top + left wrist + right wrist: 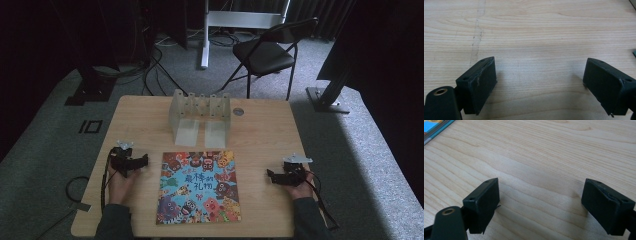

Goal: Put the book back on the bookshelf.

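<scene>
Picture book [199,187] lying flat and face up on the wooden worktop [260,130], at about 6 o'clock of the surface, cover crowded with bright cartoon animals around a blue middle with Chinese lettering. Left gripper [142,161] resting at 9 o'clock of the book, just beside its left edge without touching, fingers [480,82] spread wide with nothing but bare wood grain between them. Right gripper [270,175] resting at 3 o'clock of the book, a little farther off, pointing toward the cover's right edge, fingers [484,201] likewise spread wide and holding nothing. Seen from the right gripper view, a corner of the book [434,127] at 10 o'clock; from the left gripper view, a dark sliver at 3 o'clock, too small to tell. Clear acrylic rack [200,117] with upright dividers standing at 12 o'clock of the book, well apart from it, open side facing the person. Small round grey disc [238,111] at 2 o'clock of the rack, just beside it. Beyond the worktop, at 12 o'clock, a black folding chair [267,50] on grey carpet, cables trailing nearby.
</scene>
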Tool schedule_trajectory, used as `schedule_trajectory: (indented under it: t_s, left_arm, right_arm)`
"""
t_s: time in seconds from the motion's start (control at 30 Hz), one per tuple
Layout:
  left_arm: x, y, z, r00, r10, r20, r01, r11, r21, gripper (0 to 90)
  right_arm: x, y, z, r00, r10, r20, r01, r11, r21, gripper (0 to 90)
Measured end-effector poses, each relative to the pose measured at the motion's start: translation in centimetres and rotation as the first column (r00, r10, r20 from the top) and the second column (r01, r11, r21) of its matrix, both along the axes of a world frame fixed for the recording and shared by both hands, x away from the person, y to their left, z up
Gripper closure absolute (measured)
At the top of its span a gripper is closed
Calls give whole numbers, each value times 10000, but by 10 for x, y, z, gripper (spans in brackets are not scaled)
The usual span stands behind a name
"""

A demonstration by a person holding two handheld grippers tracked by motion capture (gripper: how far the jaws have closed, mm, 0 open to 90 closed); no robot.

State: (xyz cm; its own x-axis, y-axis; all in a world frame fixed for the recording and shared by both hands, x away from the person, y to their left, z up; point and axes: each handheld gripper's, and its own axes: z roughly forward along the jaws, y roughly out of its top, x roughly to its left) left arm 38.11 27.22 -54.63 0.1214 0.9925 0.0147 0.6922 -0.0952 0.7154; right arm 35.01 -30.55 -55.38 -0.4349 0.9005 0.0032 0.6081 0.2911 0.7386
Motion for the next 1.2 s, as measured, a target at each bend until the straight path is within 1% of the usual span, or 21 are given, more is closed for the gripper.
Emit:
schedule_trajectory:
  t_s: [0.1, 0.13, 0.23, 0.27, 0.37, 0.43, 0.5, 0.57, 0.6, 0.63, 0.7, 0.77, 0.8, 0.9, 0.93, 0.97, 1.0, 1.13, 1.2]
  left_arm:
    - [-2, -1, 0, 9997, -252, -45, 252, 9997, 20, 117]
    - [-2, -1, 0, 9997, -252, -45, 252, 9997, 20, 116]
    - [-3, -2, 1, 9982, -588, -115, 588, 9983, 44, 117]
    - [-4, -3, 1, 9979, -622, -180, 623, 9980, 56, 117]
    - [-6, -5, 6, 9944, -877, -583, 885, 9960, 105, 135]
    - [-6, -6, 7, 9920, -1025, -743, 1038, 9945, 140, 146]
    - [-6, -6, 8, 9908, -1087, -805, 1100, 9938, 131, 151]
    - [-6, -6, 8, 9906, -1095, -821, 1110, 9937, 138, 151]
    - [-6, -6, 8, 9899, -1154, -828, 1169, 9930, 141, 151]
    - [-6, -5, 8, 9886, -1258, -830, 1274, 9917, 151, 151]
    - [-6, -5, 8, 9877, -1318, -835, 1335, 9909, 145, 151]
    - [-6, -5, 8, 9878, -1320, -831, 1336, 9909, 144, 151]
    - [-6, -5, 8, 9878, -1321, -828, 1337, 9909, 145, 152]
    - [-6, -5, 8, 9884, -1291, -797, 1306, 9913, 140, 153]
    - [-7, -5, 8, 9893, -1276, -712, 1289, 9916, 140, 171]
    - [-7, -5, 8, 9893, -1324, -606, 1334, 9910, 120, 208]
    - [-8, -6, 7, 9889, -1371, -573, 1380, 9904, 125, 226]
    - [-8, -5, 7, 9887, -1403, -528, 1411, 9899, 113, 230]
    - [-9, -4, 6, 9865, -1601, -346, 1605, 9870, 94, 248]
  right_arm:
    - [0, 0, 0, 10000, -1, 0, 1, 10000, -2, 146]
    - [0, 0, 0, 10000, -1, 0, 1, 10000, -2, 146]
    - [0, 0, 0, 10000, 1, 6, -1, 10000, -7, 146]
    - [0, 0, 0, 10000, 8, 4, -8, 10000, -7, 144]
    - [0, 0, 0, 10000, 92, -19, -92, 10000, -29, 133]
    - [0, 0, 0, 9999, 139, -14, -139, 9999, -26, 137]
    - [0, 0, 0, 9998, 200, -21, -200, 9998, -13, 159]
    - [0, -1, 2, 9998, 212, 41, -212, 9998, -39, 240]
    - [-1, 0, 3, 9998, 176, 108, -175, 9998, -120, 251]
    - [-2, 1, 4, 9996, 156, 229, -151, 9996, -230, 252]
    - [-5, 2, 10, 9989, 183, 428, -178, 9997, -138, 261]
    - [-5, 3, 12, 9985, 225, 499, -219, 9997, -114, 261]
    - [-7, 7, 20, 9971, 368, 667, -366, 9993, -31, 261]
    - [-7, 13, 29, 9942, 644, 866, -632, 9979, -170, 261]
    - [-7, 16, 32, 9929, 730, 935, -711, 9972, -237, 261]
    - [-7, 18, 34, 9917, 825, 985, -803, 9964, -255, 261]
    - [-6, 21, 37, 9904, 931, 1020, -909, 9955, -265, 261]
    - [-4, 32, 47, 9847, 1268, 1197, -1229, 9916, -395, 261]
    - [-1, 38, 51, 9813, 1460, 1253, -1412, 9889, -461, 261]
